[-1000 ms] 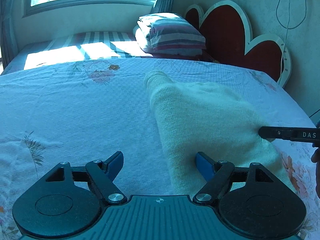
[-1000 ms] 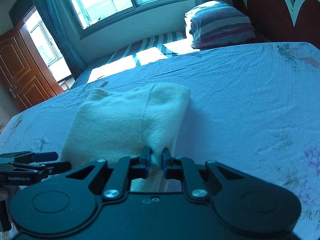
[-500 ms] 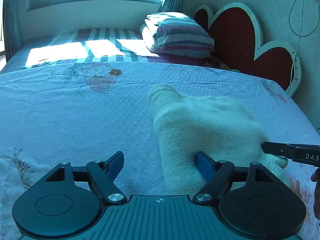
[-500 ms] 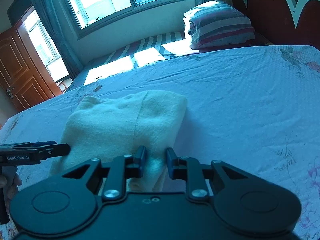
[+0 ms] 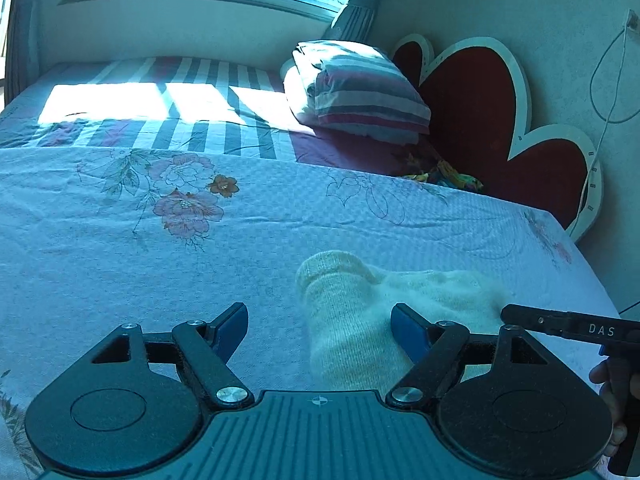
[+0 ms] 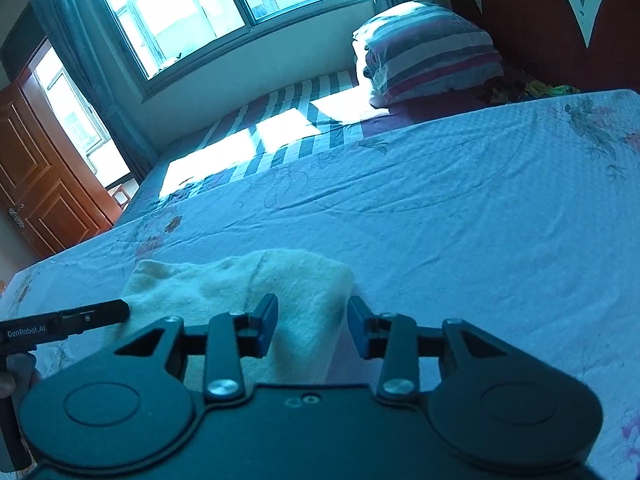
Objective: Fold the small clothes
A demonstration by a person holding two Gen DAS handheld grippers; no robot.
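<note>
Nearest in the left wrist view, the left gripper [image 5: 319, 330] stands with its jaws wide apart and nothing pressed between its blue pads; the left pad hangs over bare bedspread, while the right pad sits over the near end of the folded cream garment [image 5: 384, 312], so the cloth lies under the right half of the gap and stretches away to the right. In the right wrist view the right gripper [image 6: 313, 328] has its jaws partly apart, having just been opening; the garment's right edge lies in the gap between them, reaching toward the camera, yet neither pad presses on it. The left pad rests over the cloth, the right pad just beside its edge over the floral bedspread [image 6: 460, 216]. From each side the other gripper's finger shows as a dark bar reaching to the garment's far flank, with part of a hand [image 5: 608, 376] below it. The garment lies flat on the bedspread, folded into a thick oblong. Farther off a striped sheet [image 5: 168, 120] lies in sunlight, then a striped pillow [image 5: 360, 88] against the red heart-shaped headboard [image 5: 480, 120], with the window [image 6: 224, 8] and a wooden door [image 6: 36, 176] beyond
</note>
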